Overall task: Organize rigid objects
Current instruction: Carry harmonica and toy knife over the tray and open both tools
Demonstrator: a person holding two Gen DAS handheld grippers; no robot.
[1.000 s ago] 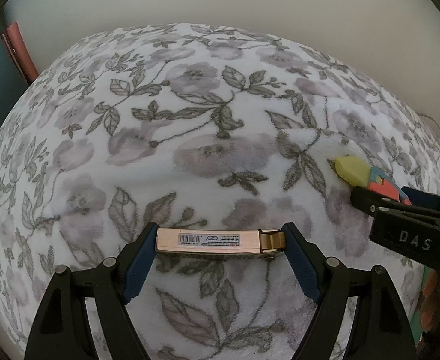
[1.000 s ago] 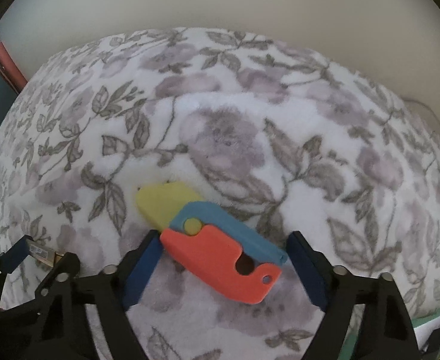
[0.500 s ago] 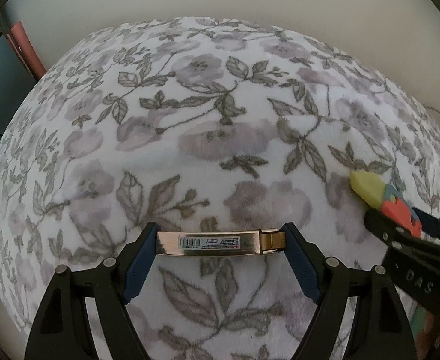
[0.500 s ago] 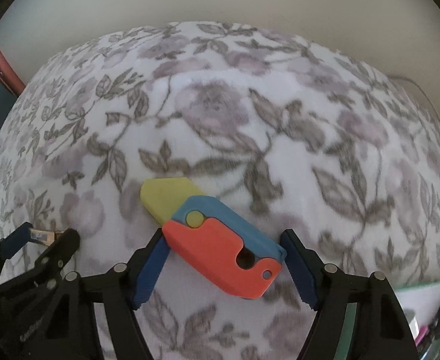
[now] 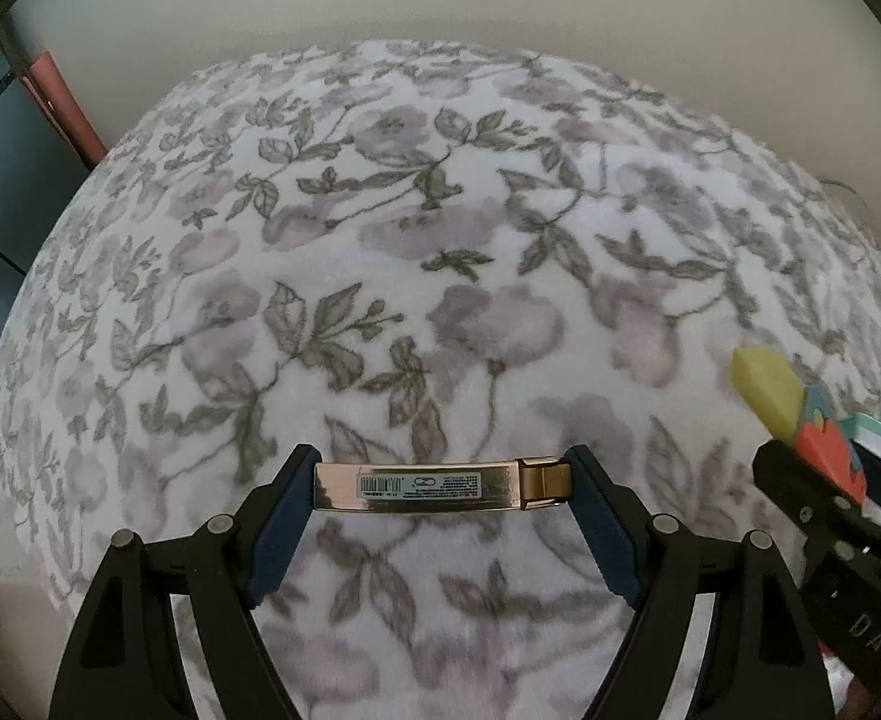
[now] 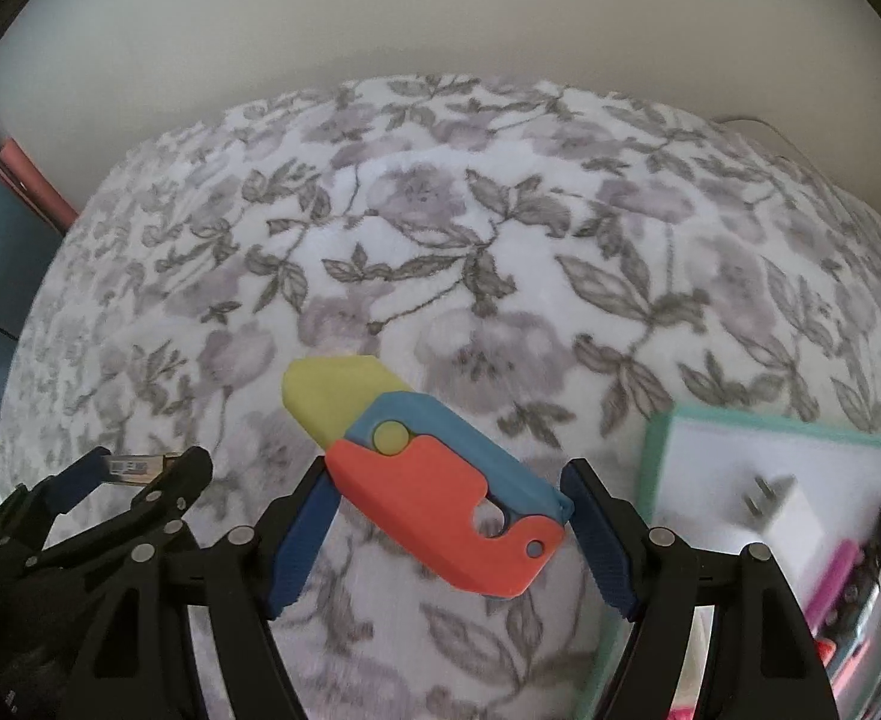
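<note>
Left hand-held gripper (image 5: 443,483): clamped endwise on gold bar (image 5: 440,485), above the floral blanket (image 5: 380,240).
Right hand-held gripper (image 6: 449,507): clamped across toy knife (image 6: 440,474).
Handling: both probably light, stiff, slick; hold at flat sides.
Nearby: teal-rimmed tray (image 6: 656,438), lower right.

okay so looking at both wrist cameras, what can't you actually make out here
- Label print on the gold bar held by the left gripper: too small, left wrist view.
- Far side of the toy knife in the right gripper: hidden by its own body, right wrist view.
- Contents of the green-rimmed box: blurred and cut off by the frame edge; only a white plug is recognizable.
</note>
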